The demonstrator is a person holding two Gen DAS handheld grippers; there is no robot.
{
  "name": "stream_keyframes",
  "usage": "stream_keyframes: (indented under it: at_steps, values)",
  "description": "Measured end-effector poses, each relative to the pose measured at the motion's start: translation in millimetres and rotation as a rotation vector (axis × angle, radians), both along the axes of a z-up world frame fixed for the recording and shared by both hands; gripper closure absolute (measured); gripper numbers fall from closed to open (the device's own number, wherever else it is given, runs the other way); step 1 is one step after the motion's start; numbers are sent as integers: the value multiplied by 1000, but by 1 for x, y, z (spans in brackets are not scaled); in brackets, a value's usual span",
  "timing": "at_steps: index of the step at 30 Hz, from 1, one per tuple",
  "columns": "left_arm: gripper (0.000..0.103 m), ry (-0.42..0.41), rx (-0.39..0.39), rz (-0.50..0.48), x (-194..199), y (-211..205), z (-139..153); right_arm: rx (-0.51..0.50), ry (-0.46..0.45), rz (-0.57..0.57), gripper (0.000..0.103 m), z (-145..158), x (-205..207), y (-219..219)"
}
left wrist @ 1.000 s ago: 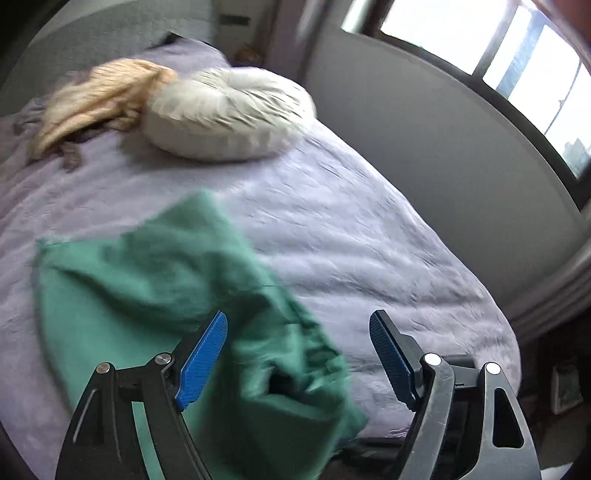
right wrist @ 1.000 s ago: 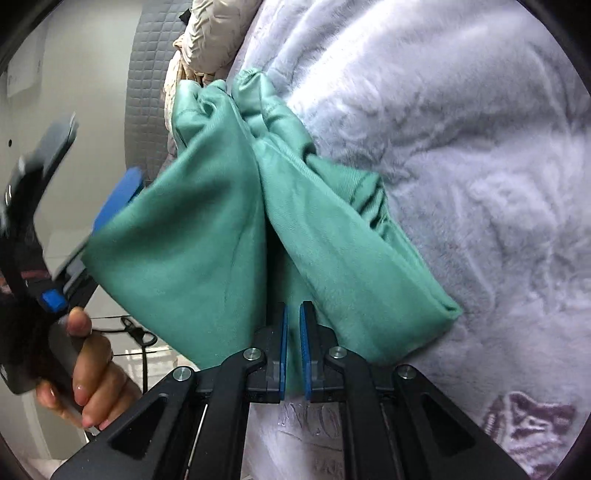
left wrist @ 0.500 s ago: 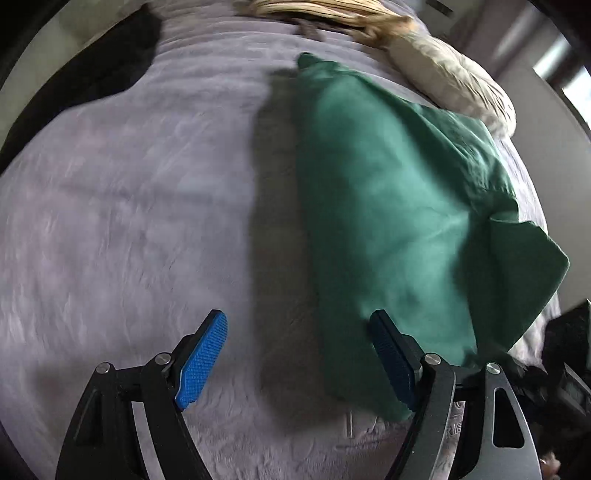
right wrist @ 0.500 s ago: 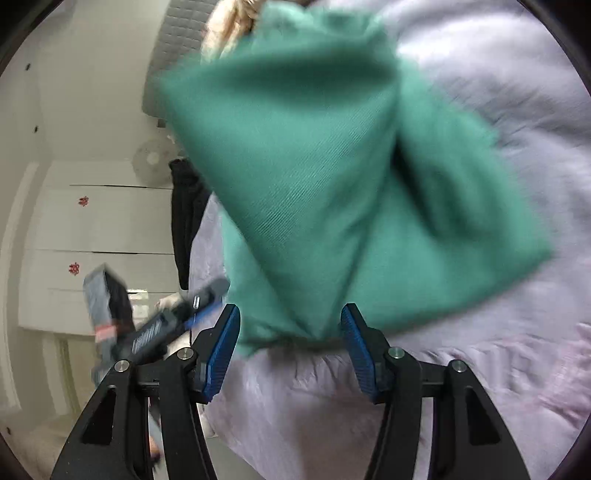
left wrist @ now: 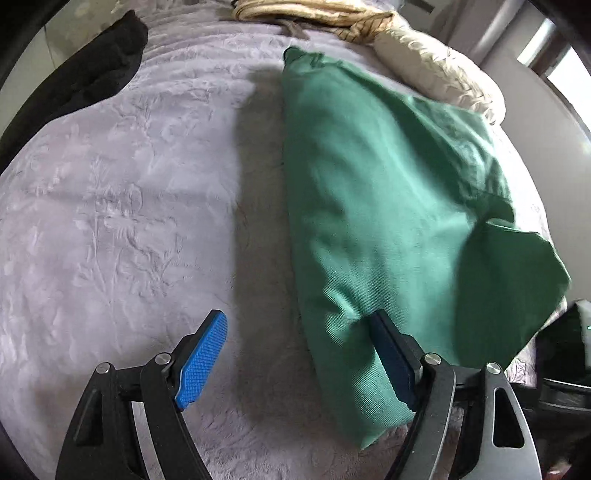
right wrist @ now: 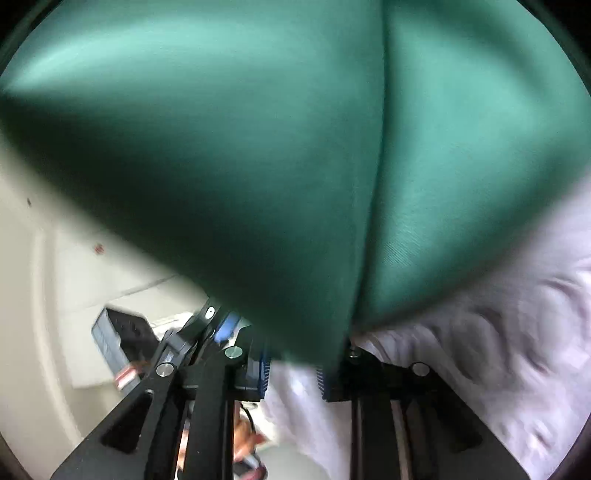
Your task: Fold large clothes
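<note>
Lavender bedspread (left wrist: 122, 206) with a stamped flower pattern covers pretty much the whole bed, and one green garment (left wrist: 369, 206) lies lengthwise on its right half, roughly folded, with a loose corner flopped off toward the right edge. One cream pillow (left wrist: 439, 70) sits at the far end with a tan striped cloth (left wrist: 325, 14) bunched beside it, and one black garment (left wrist: 92, 70) is draped at the far left edge.

Two grippers total. Left gripper (left wrist: 299, 358) is spread wide, holding nothing; its right finger (left wrist: 391, 354) sits against the near end of the green cloth while the left finger is over bare bedspread.

Right gripper (right wrist: 293, 373) view is mostly a blurry wall of green fabric (right wrist: 295, 129). The cloth drapes over the fingertips, so I can only see a gap lower down between the blue pads (right wrist: 263, 373) and honestly can't tell if it's pinching anything.
</note>
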State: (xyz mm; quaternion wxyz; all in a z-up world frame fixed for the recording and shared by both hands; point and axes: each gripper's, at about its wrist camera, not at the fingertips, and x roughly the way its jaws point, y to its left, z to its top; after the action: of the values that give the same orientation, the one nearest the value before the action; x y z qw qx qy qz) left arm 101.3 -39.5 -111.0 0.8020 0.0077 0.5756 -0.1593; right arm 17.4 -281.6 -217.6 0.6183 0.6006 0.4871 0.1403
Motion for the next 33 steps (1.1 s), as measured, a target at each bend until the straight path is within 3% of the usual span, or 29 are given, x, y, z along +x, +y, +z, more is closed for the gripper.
stream_keyframes:
  at_steps: [2, 5, 7, 9, 11, 12, 13, 15, 17, 19, 21, 22, 25, 28, 30, 32, 33]
  values:
    - [23, 7, -8, -1, 0, 3, 0, -193, -60, 63, 69, 37, -11, -13]
    - [23, 26, -33, 16, 1, 9, 0, -500, -151, 73, 53, 97, -24, -35]
    - [23, 24, -29, 15, -1, 9, 2, -659, -212, 65, 46, 129, -7, -47]
    - [23, 17, -15, 17, -1, 6, 5, -752, -273, 89, 43, 148, 26, -59]
    - [23, 5, -12, 20, 0, 3, 10, -800, -249, 146, 43, 147, 56, -61]
    - [23, -6, -15, 22, 1, 3, 14, -804, -236, 183, 67, 143, 58, -58]
    - [23, -14, -16, 24, 2, 3, 17, -793, -226, 225, 98, 139, 73, -55]
    - [23, -34, -22, 21, 1, 3, 23, -770, -203, 257, 99, 133, 59, -58]
    - [23, -38, -14, 10, 0, 1, 22, -837, -185, 240, 99, 141, 31, -66]
    - [23, -13, 5, -10, -2, -2, 11, -848, -106, 212, 99, 128, 15, -84]
    - [18, 3, -15, -3, -7, -3, -2, -773, 0, 197, 100, 95, -1, -102]
    - [9, 11, -17, 11, -9, -2, -5, -762, 42, 208, 100, 77, -7, -106]
    - [8, 21, -35, 25, -13, 0, -9, -718, 64, 212, 100, 57, -18, -110]
    - [8, 11, -22, 14, -16, -2, -6, -685, 51, 152, 98, 75, -27, -124]
    - [8, 14, -18, 12, -15, -2, -6, -721, 32, 101, 95, 97, -38, -136]
    - [8, 16, -17, 11, -15, -2, -6, -769, -45, 80, 74, 123, -34, -145]
    - [8, 13, -16, 10, -15, -3, -6, -773, -78, 81, 42, 134, -28, -148]
